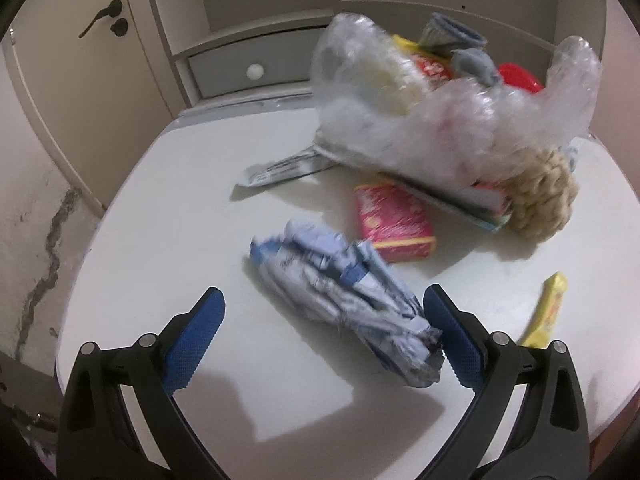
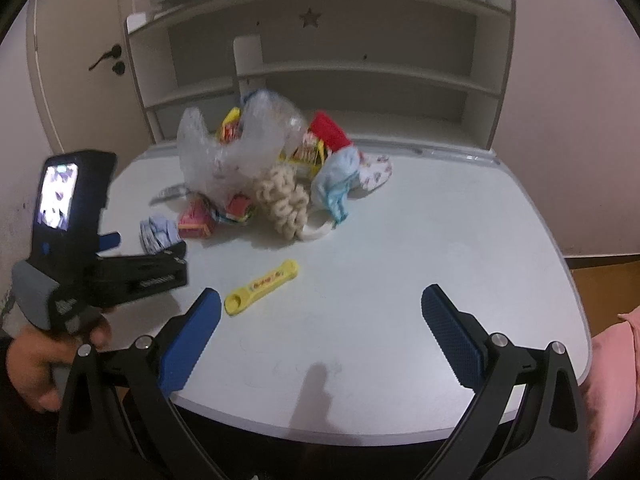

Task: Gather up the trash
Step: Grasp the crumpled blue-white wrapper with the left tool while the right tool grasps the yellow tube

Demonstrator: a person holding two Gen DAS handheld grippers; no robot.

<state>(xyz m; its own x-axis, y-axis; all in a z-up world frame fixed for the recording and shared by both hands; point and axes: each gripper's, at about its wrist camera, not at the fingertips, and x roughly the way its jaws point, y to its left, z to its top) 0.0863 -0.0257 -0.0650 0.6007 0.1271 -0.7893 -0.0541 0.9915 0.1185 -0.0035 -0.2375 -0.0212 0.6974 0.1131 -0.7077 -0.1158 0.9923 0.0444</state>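
On the white table [image 2: 440, 240], at the left, the left gripper [image 1: 323, 306] hangs wide open around a crumpled blue-and-white wrapper [image 1: 344, 304], its right pad just beside it. Behind sit a pink packet [image 1: 394, 222] and a clear plastic bag [image 1: 440, 120]. Rightward, a yellow wrapper [image 2: 262, 287] lies near the open, empty right gripper [image 2: 320, 306].

Lighting: dim indoor, from overhead; soft shadows on tabletop [image 1: 160, 208]. Glare: mild, on clear plastic bag [image 1: 440, 128]. Blur: slight motion softness throughout. Distortion: strong fisheye bending, dark corner vignette.
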